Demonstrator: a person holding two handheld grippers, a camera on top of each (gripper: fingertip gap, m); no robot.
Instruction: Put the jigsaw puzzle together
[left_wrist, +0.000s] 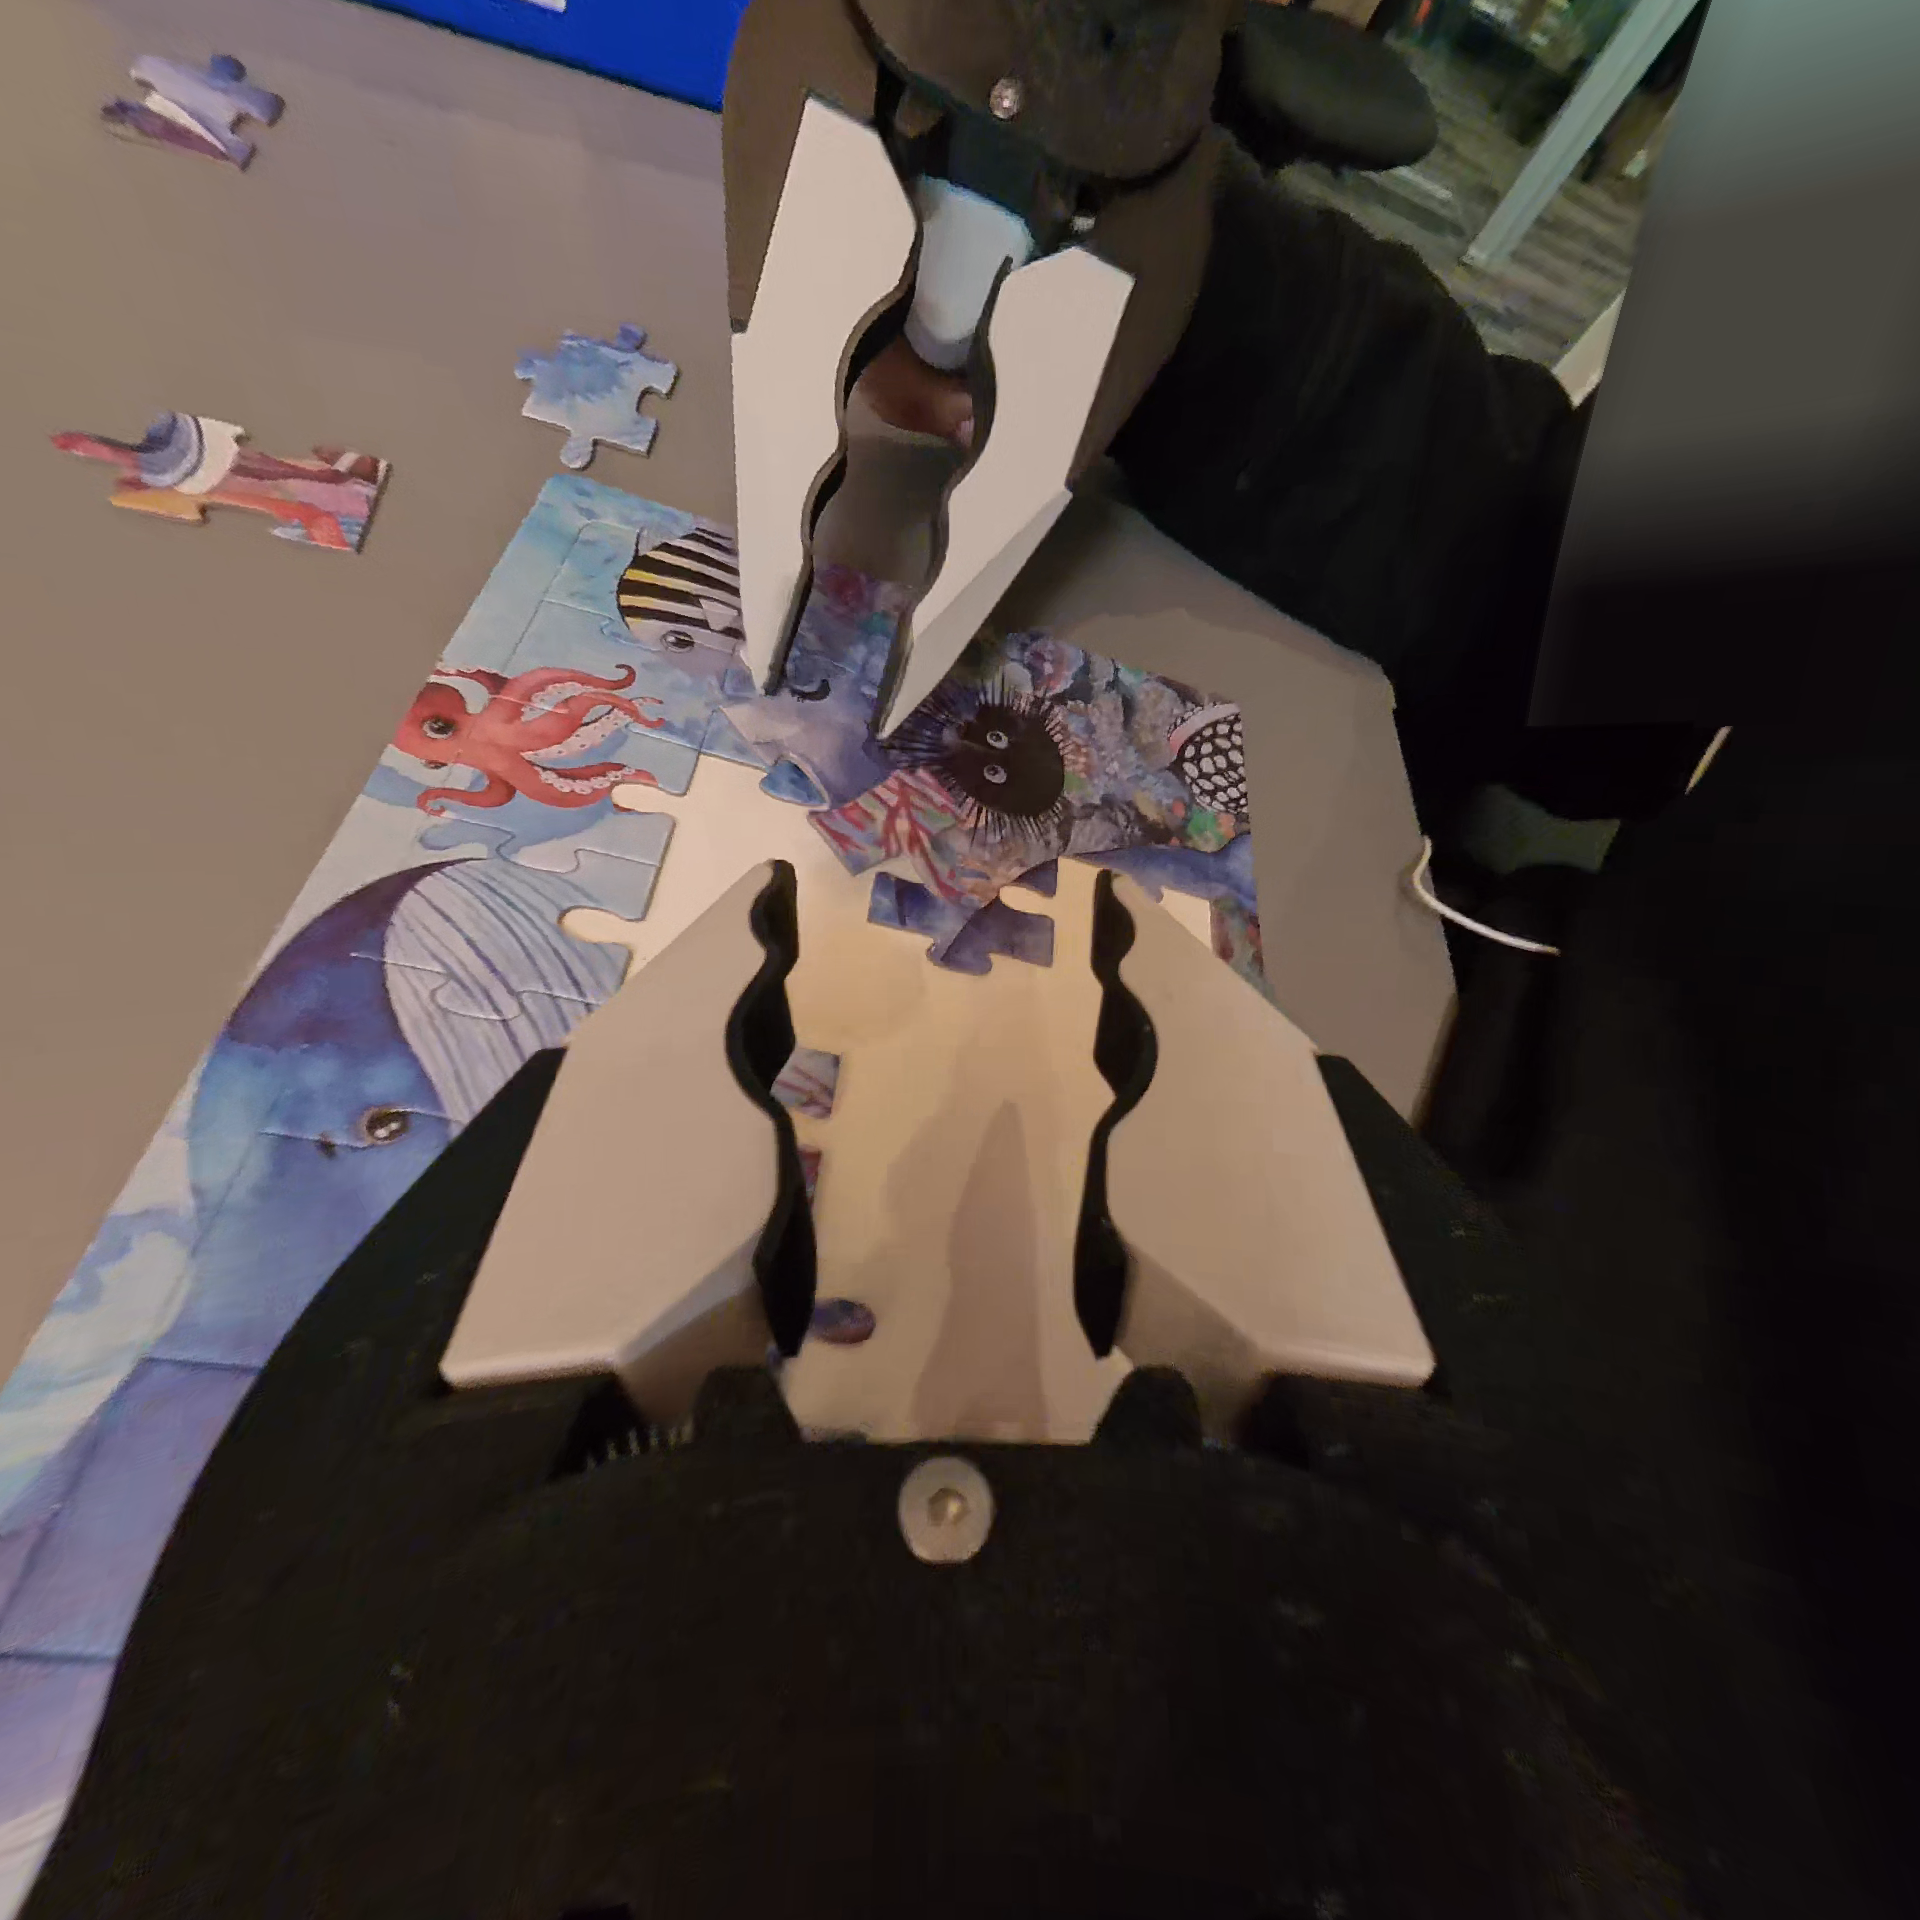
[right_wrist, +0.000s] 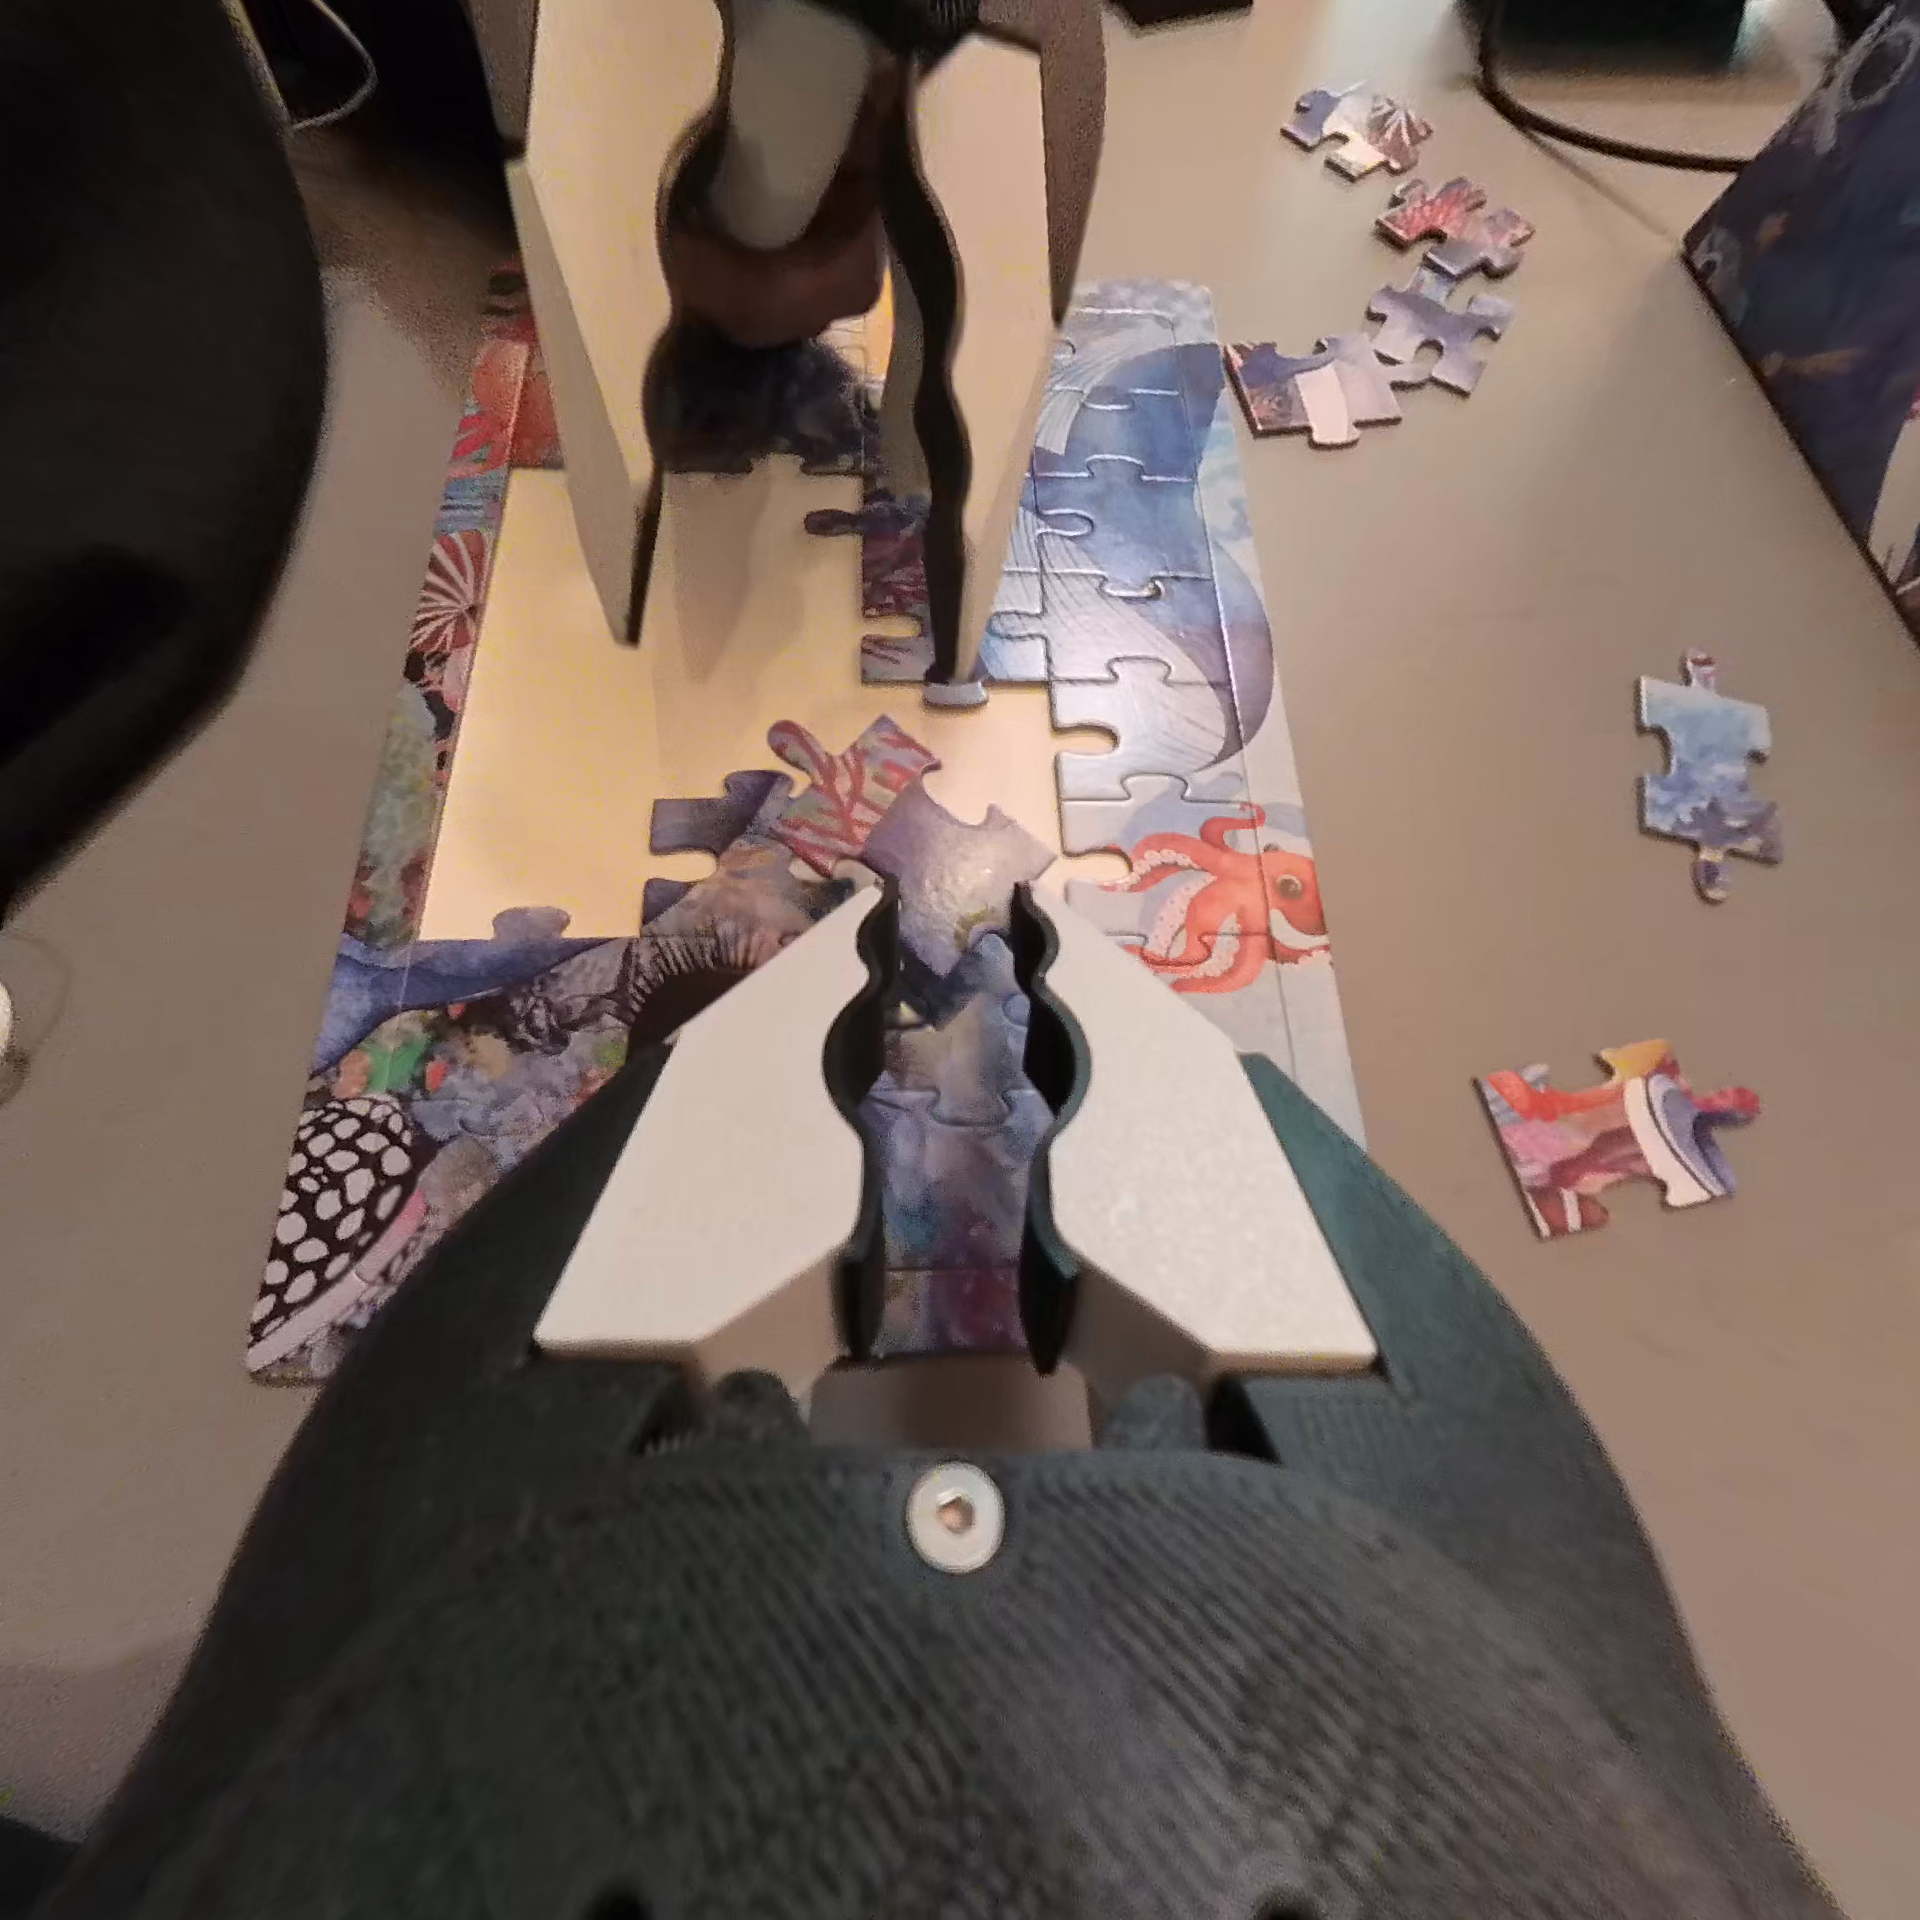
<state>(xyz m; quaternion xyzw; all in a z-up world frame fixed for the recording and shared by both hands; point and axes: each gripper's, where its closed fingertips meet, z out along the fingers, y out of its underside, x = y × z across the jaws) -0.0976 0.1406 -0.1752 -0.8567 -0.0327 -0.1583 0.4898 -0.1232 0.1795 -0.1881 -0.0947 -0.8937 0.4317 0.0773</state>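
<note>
The partly joined sea-life puzzle (left_wrist: 343, 1039) lies on the grey table, with a whale, a red octopus (right_wrist: 1236, 899) and a black urchin (left_wrist: 997, 758) around a bare cream middle (right_wrist: 561, 748). My right gripper (right_wrist: 954, 896) is shut on a blue-purple piece (right_wrist: 951, 857), held tilted at the gap's edge between the octopus and the coral pieces. It comes in from the top in the left wrist view (left_wrist: 831, 707). My left gripper (left_wrist: 935, 881) is open and empty over the bare middle. It also shows in the right wrist view (right_wrist: 790, 655), fingertips close to the surface.
Loose pieces lie on the table: a light blue one (left_wrist: 597, 395), a red-and-pink pair (left_wrist: 223, 483) and a purple one (left_wrist: 197, 109). Several more lie near the dark puzzle box (right_wrist: 1829, 260). A black cable (right_wrist: 1610, 135) runs at the back. A black chair (left_wrist: 1330, 114) stands past the table edge. About 6 cm separates my left fingertips from my right. The right tips stand about 5 cm off the black urchin (left_wrist: 997, 758). The left tips stand about 8 cm off the partly joined sea-life puzzle (left_wrist: 343, 1039). It turns up in the right wrist view (right_wrist: 1203, 627) as well.
</note>
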